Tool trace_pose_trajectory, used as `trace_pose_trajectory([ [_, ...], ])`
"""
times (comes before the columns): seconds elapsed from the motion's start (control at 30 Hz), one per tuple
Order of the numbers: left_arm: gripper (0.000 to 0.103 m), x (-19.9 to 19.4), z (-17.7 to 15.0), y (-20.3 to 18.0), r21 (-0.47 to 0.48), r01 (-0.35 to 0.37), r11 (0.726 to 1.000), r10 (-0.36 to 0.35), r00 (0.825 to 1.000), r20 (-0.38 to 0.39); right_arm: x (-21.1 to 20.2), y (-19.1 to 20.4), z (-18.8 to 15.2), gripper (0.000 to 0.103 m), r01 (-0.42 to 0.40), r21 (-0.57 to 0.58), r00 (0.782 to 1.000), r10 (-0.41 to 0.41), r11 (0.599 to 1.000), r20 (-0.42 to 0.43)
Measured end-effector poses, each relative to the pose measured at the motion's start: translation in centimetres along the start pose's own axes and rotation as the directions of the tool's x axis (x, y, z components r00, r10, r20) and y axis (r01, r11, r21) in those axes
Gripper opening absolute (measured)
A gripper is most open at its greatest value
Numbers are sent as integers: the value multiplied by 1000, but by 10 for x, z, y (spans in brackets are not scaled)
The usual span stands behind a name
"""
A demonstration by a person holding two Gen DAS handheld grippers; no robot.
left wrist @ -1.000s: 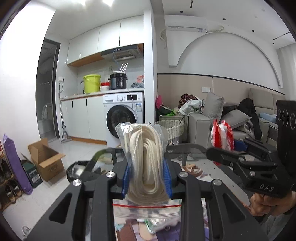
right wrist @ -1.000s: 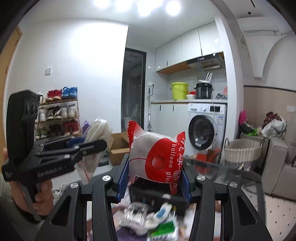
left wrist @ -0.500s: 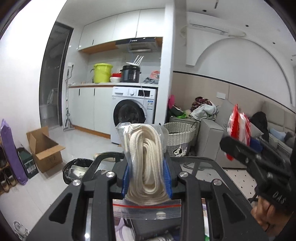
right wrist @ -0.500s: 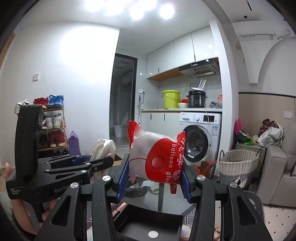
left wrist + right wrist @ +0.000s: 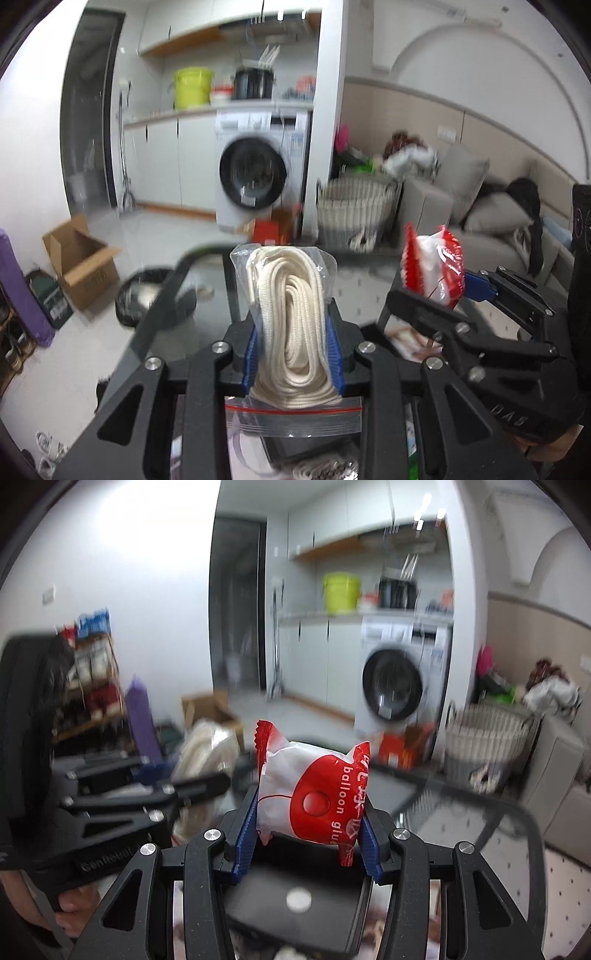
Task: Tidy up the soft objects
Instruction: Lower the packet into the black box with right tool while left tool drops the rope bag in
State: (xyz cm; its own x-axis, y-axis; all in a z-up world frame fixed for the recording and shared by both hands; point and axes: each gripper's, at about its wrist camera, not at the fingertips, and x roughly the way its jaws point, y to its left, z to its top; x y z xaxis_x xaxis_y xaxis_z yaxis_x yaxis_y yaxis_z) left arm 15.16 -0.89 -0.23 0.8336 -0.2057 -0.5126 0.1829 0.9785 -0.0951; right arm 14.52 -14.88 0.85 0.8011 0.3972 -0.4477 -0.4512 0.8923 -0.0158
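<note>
Squeezing a bagged rope coil (image 5: 291,325), left fingers (image 5: 334,350) clamp it; right fingers (image 5: 245,838) pinch a glue packet (image 5: 314,797).

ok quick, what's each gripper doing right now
Left gripper: shut on the clear zip bag of coiled white rope.
Right gripper: shut on the red and white balloon glue packet.

A dark glass table (image 5: 461,805) carries a black box (image 5: 295,904) and blurred packets (image 5: 410,339) beside it.

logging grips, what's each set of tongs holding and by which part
Left tongs: bagged white rope, pinched across its lower middle. Right tongs: red-and-white balloon glue packet, pinched at its two sides.
</note>
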Motion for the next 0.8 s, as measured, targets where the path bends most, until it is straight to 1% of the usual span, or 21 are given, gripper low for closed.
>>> trace_pose_trajectory([
  [0.07,29,9,-3,-2,2,6,1000,-6,999,-39,16,-3,-6,48,1,9,997,0,1000,-73],
  [0.13,29,17,-6,-6,19,19,1000,-17,997,-81,32,-7,-16,48,-16,27,988,20,1000,-155],
  [0.17,29,21,-8,-8,26,29,999,-26,993,-113,38,-9,-21,48,-22,43,983,29,999,-182],
  [0.27,29,32,-13,-10,19,28,999,-24,984,-177,54,-16,-34,48,-24,68,966,40,997,-255],
  [0.33,29,40,-16,-11,18,27,999,-23,977,-210,60,-20,-40,48,-25,89,960,48,996,-276],
  [0.43,29,55,-21,-10,11,43,999,-38,956,-290,72,-23,-49,48,-31,99,942,62,995,-330],
  [0.5,29,60,-26,-10,8,39,999,-35,948,-316,77,-24,-56,48,-36,106,932,72,994,-356],
  [0.53,29,62,-27,-10,9,36,999,-31,946,-324,80,-24,-58,48,-39,109,923,78,993,-376],
  [0.6,30,68,-31,-12,11,33,999,-27,936,-352,84,-26,-61,48,-37,108,914,77,994,-397],
  [0.67,31,72,-32,-10,-1,36,999,-34,928,-372,84,-25,-65,49,-29,103,912,69,994,-405],
  [0.8,32,71,-32,-9,-14,40,999,-42,929,-368,86,-27,-69,50,-17,122,904,68,992,-423],
])
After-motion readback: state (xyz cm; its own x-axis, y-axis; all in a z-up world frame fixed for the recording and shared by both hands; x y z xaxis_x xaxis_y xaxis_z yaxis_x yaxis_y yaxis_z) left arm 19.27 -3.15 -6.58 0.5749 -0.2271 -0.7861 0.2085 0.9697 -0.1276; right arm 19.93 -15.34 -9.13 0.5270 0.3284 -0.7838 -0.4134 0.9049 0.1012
